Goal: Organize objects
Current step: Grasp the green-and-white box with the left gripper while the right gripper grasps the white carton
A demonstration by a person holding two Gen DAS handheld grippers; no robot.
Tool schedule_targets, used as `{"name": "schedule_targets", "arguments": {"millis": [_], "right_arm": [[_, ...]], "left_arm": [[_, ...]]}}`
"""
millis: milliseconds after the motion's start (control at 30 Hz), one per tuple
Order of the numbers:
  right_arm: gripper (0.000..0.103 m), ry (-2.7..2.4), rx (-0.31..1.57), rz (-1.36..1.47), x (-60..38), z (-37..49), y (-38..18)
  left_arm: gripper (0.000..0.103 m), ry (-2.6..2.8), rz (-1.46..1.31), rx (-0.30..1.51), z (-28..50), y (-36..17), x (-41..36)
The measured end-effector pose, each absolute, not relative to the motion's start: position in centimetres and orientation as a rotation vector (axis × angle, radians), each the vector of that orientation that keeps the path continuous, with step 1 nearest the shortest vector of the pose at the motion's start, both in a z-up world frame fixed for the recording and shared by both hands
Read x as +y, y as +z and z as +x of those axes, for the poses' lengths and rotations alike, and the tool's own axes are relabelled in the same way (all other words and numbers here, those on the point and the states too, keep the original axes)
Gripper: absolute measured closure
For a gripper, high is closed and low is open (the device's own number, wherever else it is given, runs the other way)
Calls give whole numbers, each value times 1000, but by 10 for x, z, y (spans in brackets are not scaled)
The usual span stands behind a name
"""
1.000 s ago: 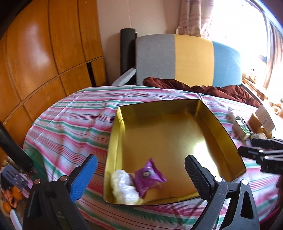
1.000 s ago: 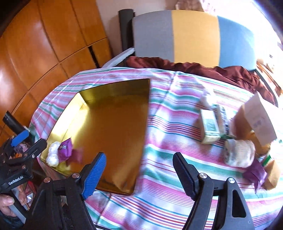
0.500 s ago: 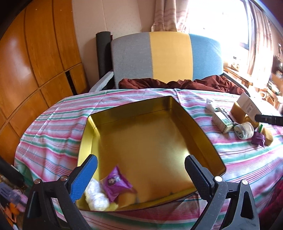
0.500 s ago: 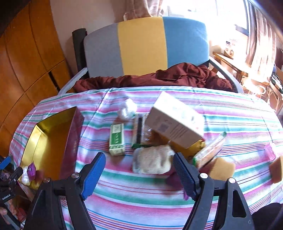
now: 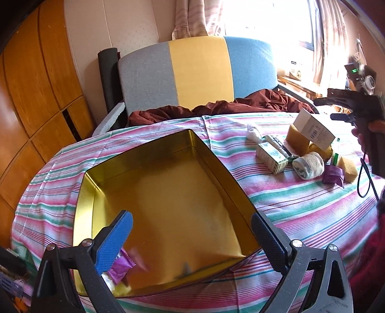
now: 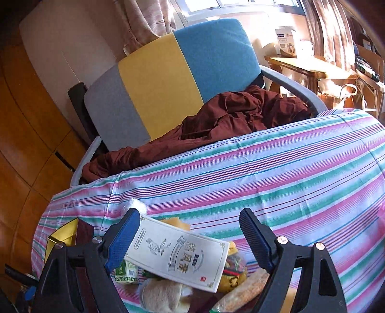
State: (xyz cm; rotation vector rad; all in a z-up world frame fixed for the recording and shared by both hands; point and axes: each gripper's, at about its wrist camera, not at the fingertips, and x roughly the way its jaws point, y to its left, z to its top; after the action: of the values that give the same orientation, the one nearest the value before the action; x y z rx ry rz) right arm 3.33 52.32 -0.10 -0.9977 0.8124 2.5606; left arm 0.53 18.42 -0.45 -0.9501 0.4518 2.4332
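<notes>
Strong daylight from the window (image 5: 269,21) at the upper right washes that area out to white, glare shines off the gold tin (image 5: 168,192), the purple packet (image 5: 121,267) is motion-blurred, and both fisheye views curve straight lines, with dark corners.

Behind the table stands an armchair (image 5: 199,72) with grey, yellow and blue stripes, a dark red cloth (image 6: 216,120) on its seat. Wooden panels (image 5: 36,84) cover the left wall; bright daylight enters the curtained window (image 5: 264,19)
</notes>
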Motion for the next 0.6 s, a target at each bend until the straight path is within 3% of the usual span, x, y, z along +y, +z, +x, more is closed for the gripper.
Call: {"name": "schedule_targets", "arguments": {"millis": [233, 333, 433, 600], "right_arm": [[17, 2680, 1077, -1120, 521, 30, -21], [17, 2754, 1096, -1180, 505, 26, -17], [17, 2833, 1017, -1259, 484, 23, -12], [17, 2819, 700, -1340, 464, 22, -7]], "left_arm": [[3, 2416, -980, 478, 0, -10, 197], [3, 2404, -993, 476, -4, -12, 204], [3, 2393, -991, 476, -5, -12, 210], [3, 2381, -985, 489, -8, -10, 220]]}}
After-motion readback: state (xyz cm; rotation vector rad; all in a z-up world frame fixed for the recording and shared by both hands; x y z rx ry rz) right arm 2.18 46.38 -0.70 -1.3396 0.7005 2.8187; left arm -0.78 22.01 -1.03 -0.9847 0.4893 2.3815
